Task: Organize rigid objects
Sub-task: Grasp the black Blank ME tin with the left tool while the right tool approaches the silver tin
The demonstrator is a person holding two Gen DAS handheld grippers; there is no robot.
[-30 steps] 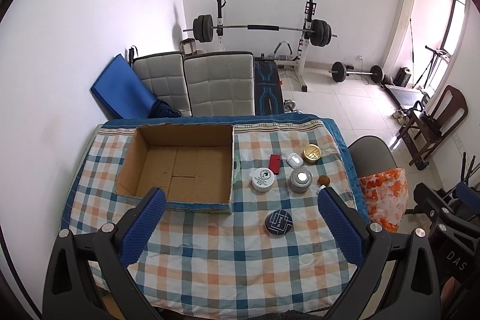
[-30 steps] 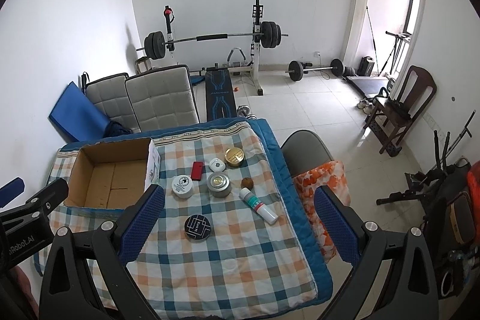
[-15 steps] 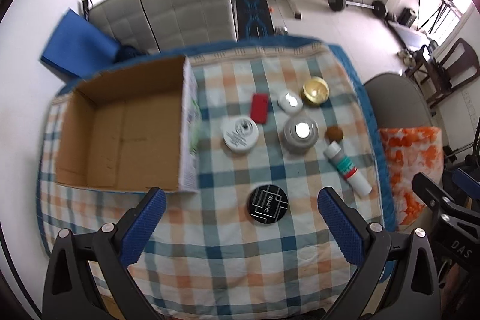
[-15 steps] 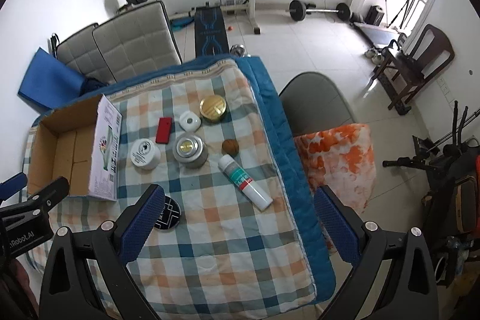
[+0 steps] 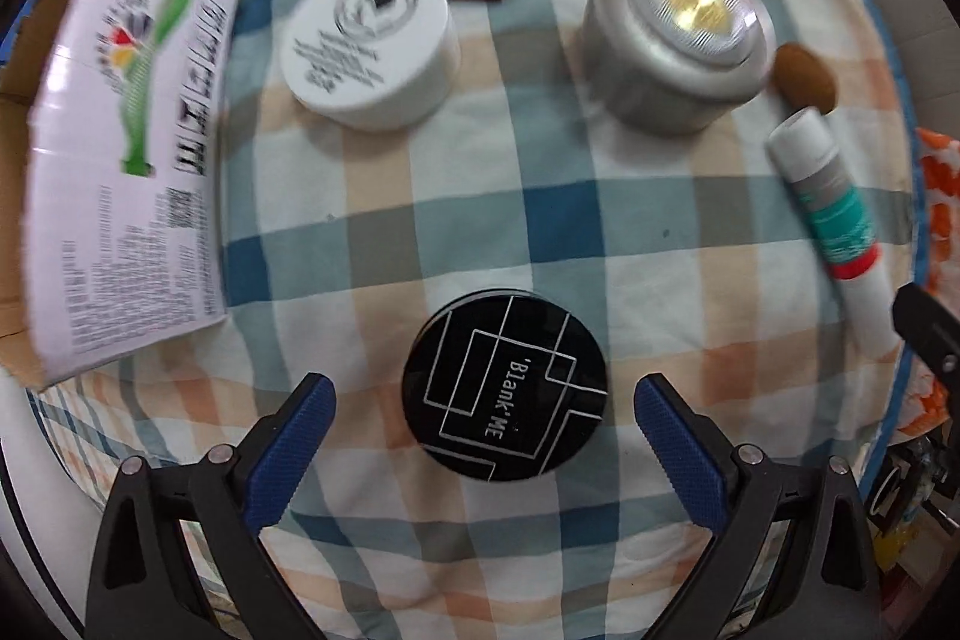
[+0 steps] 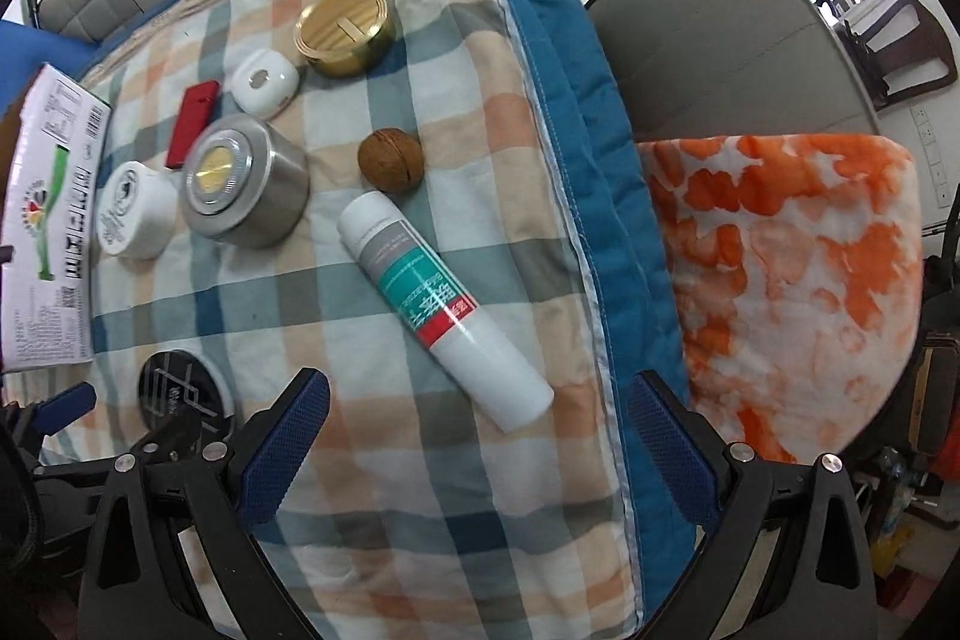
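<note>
We see bright daylight in both views. In the left wrist view the far things are smeared with blur: the round white plastic jar (image 5: 371, 51) and the printed white side of the cardboard box (image 5: 126, 124). The flat round black tin with white lines (image 5: 505, 393) looks sharp. The shiny round silver metal tin (image 5: 678, 40) has a bright glare spot on top. In the right wrist view everything looks sharp, and the white tube with a green label (image 6: 441, 319) casts a soft shadow. Both views bend at the edges, with dark corners.

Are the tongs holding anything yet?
No. Both tongs, left and right, are open and empty; the black tin just sits between the left ones.
</note>
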